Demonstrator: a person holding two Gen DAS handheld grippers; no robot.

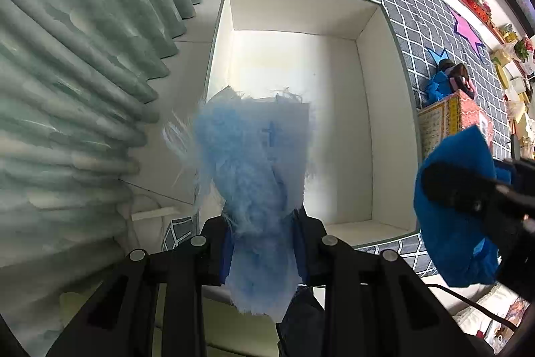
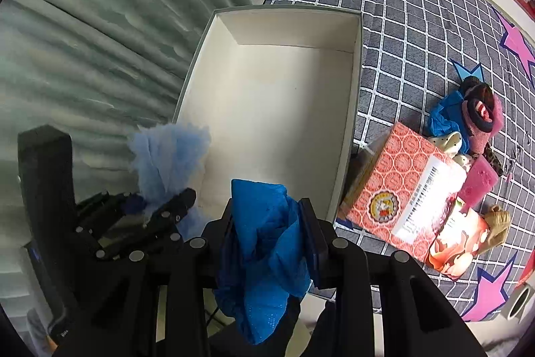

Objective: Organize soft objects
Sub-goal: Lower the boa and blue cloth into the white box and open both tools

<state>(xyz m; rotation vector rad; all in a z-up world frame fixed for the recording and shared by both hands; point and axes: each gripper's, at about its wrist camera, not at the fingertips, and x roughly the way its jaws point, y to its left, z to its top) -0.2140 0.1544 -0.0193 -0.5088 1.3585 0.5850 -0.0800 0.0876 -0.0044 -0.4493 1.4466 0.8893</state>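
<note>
Both grippers loaded above the white box (image 1: 364, 109).
Left gripper (image 1: 264, 243) pinches a fluffy light-blue cloth (image 1: 250, 163); right gripper (image 2: 271, 236) clamps a darker blue cloth (image 2: 264, 256), possibly mesh.

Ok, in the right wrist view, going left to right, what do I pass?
Pale green pleated curtain → fluffy light blue cloth in the left tool → deep blue mesh cloth in the right tool → red patterned cardboard box → pile of soft items on the checked mat.
</note>
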